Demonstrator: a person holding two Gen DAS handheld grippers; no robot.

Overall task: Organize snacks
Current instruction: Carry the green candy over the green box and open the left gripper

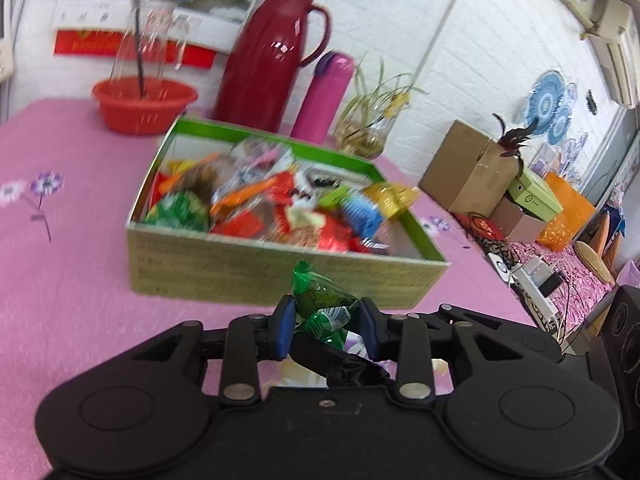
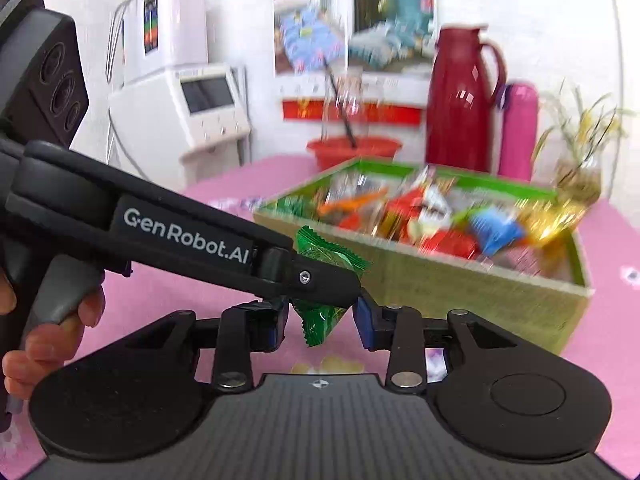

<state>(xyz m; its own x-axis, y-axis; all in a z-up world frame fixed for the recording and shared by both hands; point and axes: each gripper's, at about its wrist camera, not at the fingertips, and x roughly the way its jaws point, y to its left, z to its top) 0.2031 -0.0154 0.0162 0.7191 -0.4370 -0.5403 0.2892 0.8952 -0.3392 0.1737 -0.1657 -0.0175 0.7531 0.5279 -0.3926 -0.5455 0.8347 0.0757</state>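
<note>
The box is already heaped with wrapped snacks, so most of the sorting appears done. One green packet is left outside, held above the pink cloth just before the box's near wall. It is pinched by the narrowly closed left gripper, and the right gripper is closed on its lower end. The near wall must be cleared; a red flask, pink bottle and red bowl are set behind.

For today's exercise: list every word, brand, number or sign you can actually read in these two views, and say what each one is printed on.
"GenRobot.AI": white print on the left gripper arm, right wrist view.
Box side print: too blurred to read.
Snack wrappers, green packet, wall posters, red banner: unreadable.
</note>
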